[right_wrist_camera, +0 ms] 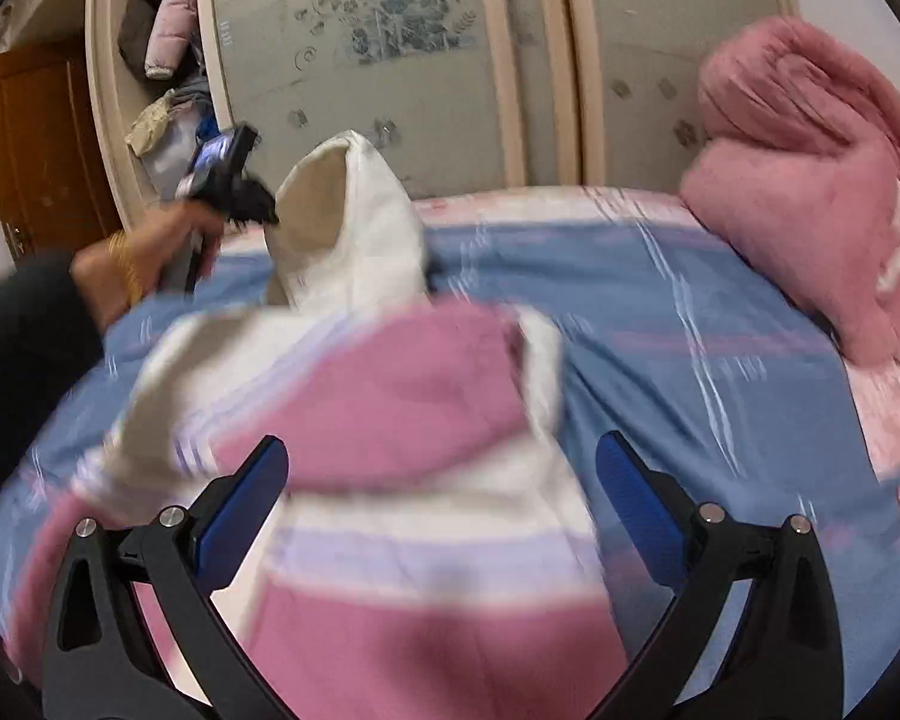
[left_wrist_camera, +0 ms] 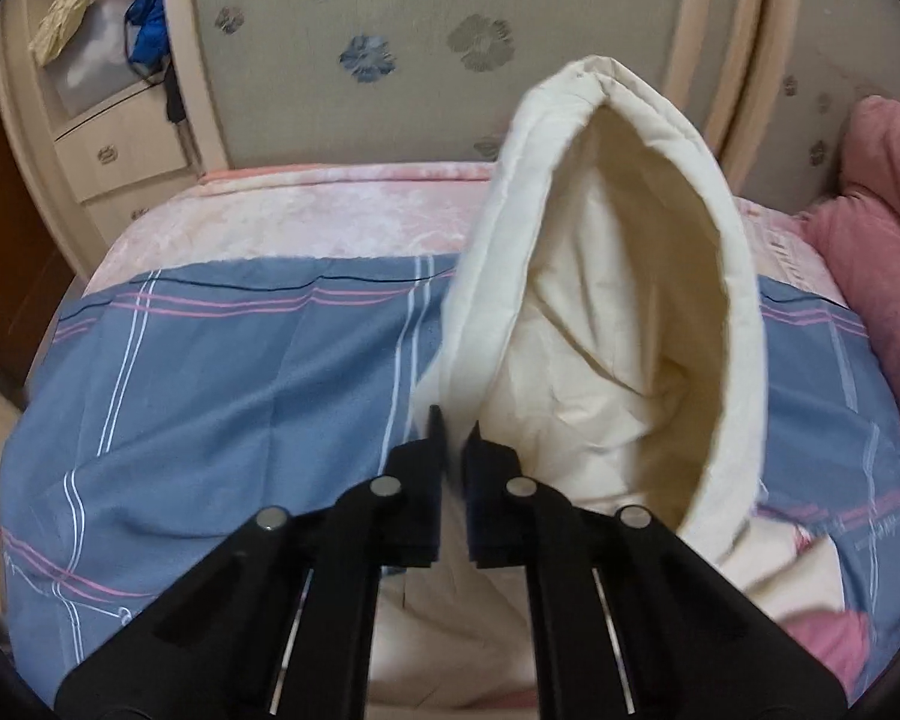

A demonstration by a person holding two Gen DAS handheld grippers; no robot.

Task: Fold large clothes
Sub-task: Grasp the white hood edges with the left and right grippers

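My left gripper [left_wrist_camera: 453, 420] is clamped on the rim of the cream quilted hood [left_wrist_camera: 618, 276], holding it up over the blue plaid bedsheet [left_wrist_camera: 210, 372]. Right gripper [right_wrist_camera: 444, 468] stands wide open, nothing in it, above the pink-and-white striped hoodie body [right_wrist_camera: 402, 408]. I'd lay the hood flat toward 6 o'clock, pinning the body with the right.

No legible text, label, brand or number on any surface in either wrist view.

Right hand-held gripper [right_wrist_camera: 441, 468] gapes over the hoodie [right_wrist_camera: 402, 408] (blurred) on the bed [right_wrist_camera: 660, 312].
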